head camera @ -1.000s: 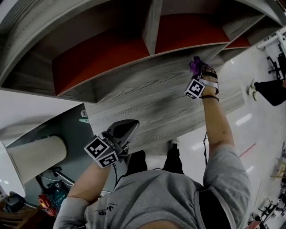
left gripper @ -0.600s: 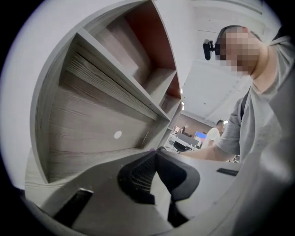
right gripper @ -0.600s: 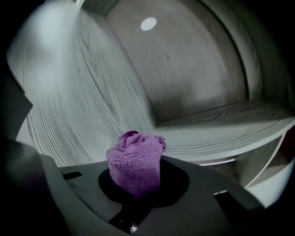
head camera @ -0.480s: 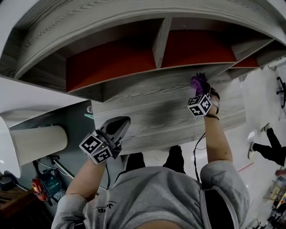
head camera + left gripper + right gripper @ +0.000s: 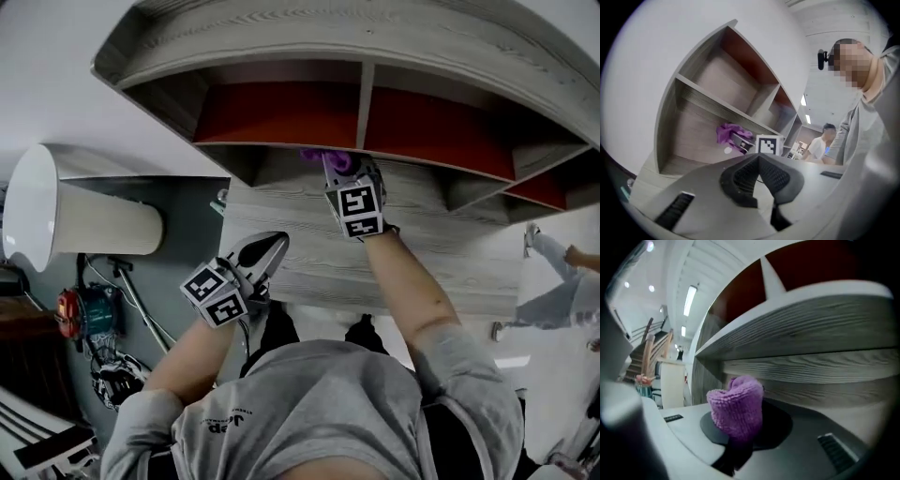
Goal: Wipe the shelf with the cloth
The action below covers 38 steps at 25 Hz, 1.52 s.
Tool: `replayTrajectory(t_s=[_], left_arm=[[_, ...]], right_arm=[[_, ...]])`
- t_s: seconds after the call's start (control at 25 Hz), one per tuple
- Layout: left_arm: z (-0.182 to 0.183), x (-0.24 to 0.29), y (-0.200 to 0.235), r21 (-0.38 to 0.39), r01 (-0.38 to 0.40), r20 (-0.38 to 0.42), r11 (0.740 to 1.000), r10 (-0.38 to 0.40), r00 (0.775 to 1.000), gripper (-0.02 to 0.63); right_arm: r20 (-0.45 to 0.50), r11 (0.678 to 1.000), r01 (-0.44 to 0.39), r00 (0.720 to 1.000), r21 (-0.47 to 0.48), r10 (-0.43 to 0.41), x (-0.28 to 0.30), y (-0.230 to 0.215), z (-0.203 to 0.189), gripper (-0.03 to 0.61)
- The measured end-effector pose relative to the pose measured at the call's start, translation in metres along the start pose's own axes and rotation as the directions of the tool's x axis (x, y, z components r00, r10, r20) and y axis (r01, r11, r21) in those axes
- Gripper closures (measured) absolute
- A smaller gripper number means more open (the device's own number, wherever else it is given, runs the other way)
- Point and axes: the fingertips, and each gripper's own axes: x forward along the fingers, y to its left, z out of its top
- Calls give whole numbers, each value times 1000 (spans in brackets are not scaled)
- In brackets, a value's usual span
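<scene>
The grey wood-grain shelf (image 5: 309,202) with red back panels fills the top of the head view. My right gripper (image 5: 336,171) is raised to the shelf's front board and is shut on the purple cloth (image 5: 322,157), which presses against the wood near the middle divider. The right gripper view shows the cloth (image 5: 738,408) bunched between the jaws, just under the shelf board (image 5: 811,319). Lower and to the left, my left gripper (image 5: 270,247) hangs shut and holds nothing. In the left gripper view its pads meet, and the cloth (image 5: 731,133) lies beyond them on the shelf.
A white cylinder (image 5: 89,220) sticks out from the wall at left, with red tools (image 5: 70,314) hanging below it. A person (image 5: 562,277) stands on the floor at far right. Another person (image 5: 821,143) shows past the shelf end.
My right gripper has slid the cloth leftward along the shelf board, from near its right end toward the middle divider. The left gripper stays low and shut.
</scene>
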Motion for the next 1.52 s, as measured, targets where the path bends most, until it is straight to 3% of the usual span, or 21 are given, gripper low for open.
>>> replayTrajectory(t_s=[0.16, 0.36, 0.6, 0.72, 0.88, 1.04, 1.2, 1.32, 1.4, 1.52], left_arm=[[-4, -48, 35, 17, -25, 0, 1000, 25, 1000, 586], [-6, -104, 87, -3, -4, -24, 1000, 4, 1000, 588], [-1, -136, 128, -61, 8, -10, 998, -9, 1000, 587], [1, -128, 127, -67, 18, -2, 998, -19, 1000, 588], [2, -94, 100, -52, 57, -15, 997, -58, 998, 588], [2, -42, 54, -18, 124, -45, 992, -125, 991, 586], [-5, 21, 6, 3, 185, -70, 983, -184, 980, 587], [-15, 62, -31, 21, 230, -98, 973, -227, 969, 586], [-21, 82, -51, 37, 259, -127, 965, -253, 959, 588], [-25, 102, -71, 51, 285, -155, 957, -275, 949, 586]], right_arm=[[122, 985, -68, 991, 157, 49, 86, 59, 29, 505], [295, 940, -187, 950, 285, 100, 160, 117, 67, 505], [379, 885, -249, 921, 393, 91, 172, 125, 74, 506], [415, 879, -291, 902, 377, 121, 158, 117, 83, 506], [430, 884, -244, 901, 397, 56, 103, 56, 83, 509], [419, 919, -129, 907, 372, -43, 24, -37, 74, 509], [413, 927, 3, 895, 374, -170, -58, -141, 56, 511], [405, 909, 117, 868, 399, -289, -117, -214, 43, 511], [406, 881, 188, 832, 434, -377, -149, -252, 36, 511], [400, 851, 250, 797, 463, -452, -170, -270, 34, 511]])
